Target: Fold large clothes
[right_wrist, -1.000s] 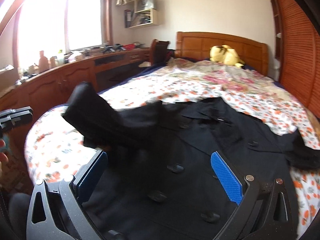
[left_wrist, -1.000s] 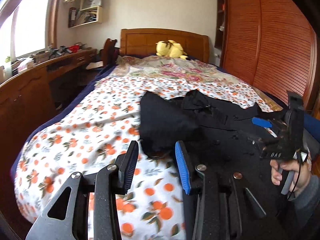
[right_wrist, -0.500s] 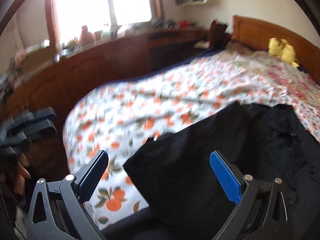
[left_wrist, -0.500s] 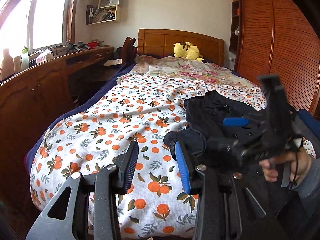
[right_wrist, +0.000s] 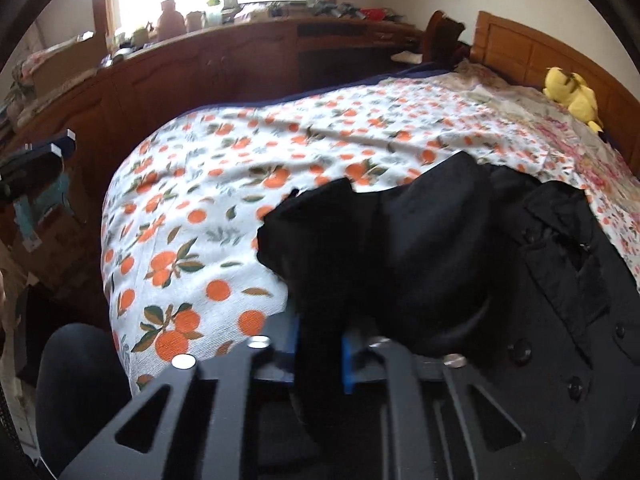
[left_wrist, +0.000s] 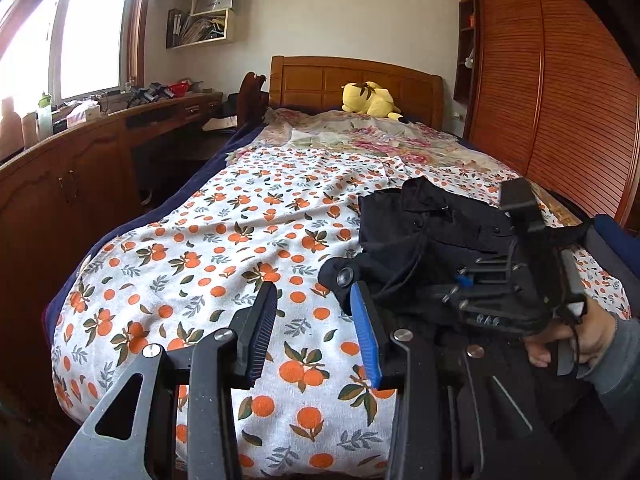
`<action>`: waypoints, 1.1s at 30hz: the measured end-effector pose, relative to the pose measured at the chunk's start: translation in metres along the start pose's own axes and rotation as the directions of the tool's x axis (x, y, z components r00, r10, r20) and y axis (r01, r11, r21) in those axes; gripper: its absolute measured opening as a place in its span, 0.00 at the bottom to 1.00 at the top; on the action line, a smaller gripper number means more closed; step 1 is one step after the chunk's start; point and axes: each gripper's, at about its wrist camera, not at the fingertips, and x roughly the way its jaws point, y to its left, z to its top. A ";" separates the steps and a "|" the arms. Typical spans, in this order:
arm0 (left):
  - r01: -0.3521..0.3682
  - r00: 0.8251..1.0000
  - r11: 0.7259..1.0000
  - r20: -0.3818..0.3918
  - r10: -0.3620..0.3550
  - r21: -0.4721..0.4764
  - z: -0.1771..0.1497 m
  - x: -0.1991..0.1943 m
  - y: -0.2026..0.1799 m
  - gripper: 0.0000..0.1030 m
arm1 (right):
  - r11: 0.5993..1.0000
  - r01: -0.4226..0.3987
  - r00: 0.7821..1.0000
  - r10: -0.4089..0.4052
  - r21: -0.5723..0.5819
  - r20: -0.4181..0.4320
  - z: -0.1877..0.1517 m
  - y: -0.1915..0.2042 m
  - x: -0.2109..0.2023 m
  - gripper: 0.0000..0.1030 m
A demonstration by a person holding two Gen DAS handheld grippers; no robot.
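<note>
The bed [left_wrist: 224,240], spread with an orange-print sheet [right_wrist: 192,216], carries a black coat [right_wrist: 460,248] bunched toward its near right side, collar and buttons facing up. A yellow plush toy [left_wrist: 370,100] lies well apart from it at the headboard [left_wrist: 356,80].

Step in hand, as judged: securing one edge of the coat so that it can be drawn over in a fold. To do this well, the right gripper [right_wrist: 320,356] should pinch a single clean edge rather than a wad of layers, and the fabric should be lifted only enough to clear the sheet before it is carried across, so that the lower layers do not drag. The second edge should be taken before any pull, so that the fold line stays straight.

Right gripper: its jaws are closing, with a fold of black cloth standing between the blue pads [right_wrist: 347,364]; the cloth appears pinched there. The bulk of the coat lies just ahead and to the right of this tool.

Left gripper [left_wrist: 314,334]: its jaws stand partly apart and hold nothing; only the sheet shows between them. The coat's nearest lobe, bearing a metal snap [left_wrist: 345,277], lies just beyond the right-hand finger, near but not gripped. The person's hand [left_wrist: 568,340] holding the right gripper shows at the right edge.
</note>
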 end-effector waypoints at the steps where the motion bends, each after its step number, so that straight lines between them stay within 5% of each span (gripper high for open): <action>1: -0.016 1.000 1.000 0.010 0.016 0.004 0.000 0.000 -0.002 0.38 | 1.000 0.008 0.999 -0.008 0.022 0.032 0.001 -0.010 -0.008 0.09; 11: 0.038 0.999 0.998 -0.002 -0.038 0.052 0.010 0.017 -0.040 0.38 | 0.970 0.160 0.956 -0.199 0.185 0.216 -0.016 -0.097 -0.086 0.07; 14: 0.066 0.998 0.995 0.000 -0.066 0.075 0.011 0.024 -0.056 0.37 | 0.944 0.218 0.941 -0.271 0.249 0.203 -0.032 -0.127 -0.094 0.07; 18: 0.112 0.994 0.989 -0.007 -0.112 0.094 0.012 0.038 -0.079 0.01 | 0.909 0.261 0.938 -0.319 0.324 0.138 -0.059 -0.158 -0.088 0.07; 23: 0.172 0.985 0.982 -0.018 -0.171 0.076 0.023 0.061 -0.105 0.02 | 0.881 0.312 0.933 -0.355 0.357 0.061 -0.080 -0.181 -0.078 0.21; 24: 0.178 0.984 0.981 -0.024 -0.177 0.075 0.025 0.065 -0.109 0.07 | 0.874 0.324 0.930 -0.364 0.361 0.046 -0.083 -0.185 -0.076 0.24; 26: 0.198 0.980 0.977 -0.037 -0.195 0.081 0.031 0.077 -0.120 0.42 | 0.859 0.360 0.917 -0.397 0.363 0.030 -0.086 -0.192 -0.083 0.46; 28: 0.229 0.973 0.970 -0.020 -0.228 0.078 0.036 0.087 -0.130 0.84 | 0.855 0.369 0.912 -0.408 0.366 0.033 -0.081 -0.195 -0.085 0.54; 33: 0.236 0.972 0.968 0.003 -0.237 0.082 0.042 0.105 -0.145 0.90 | 0.862 0.373 0.913 -0.406 0.344 0.026 -0.057 -0.185 -0.105 0.61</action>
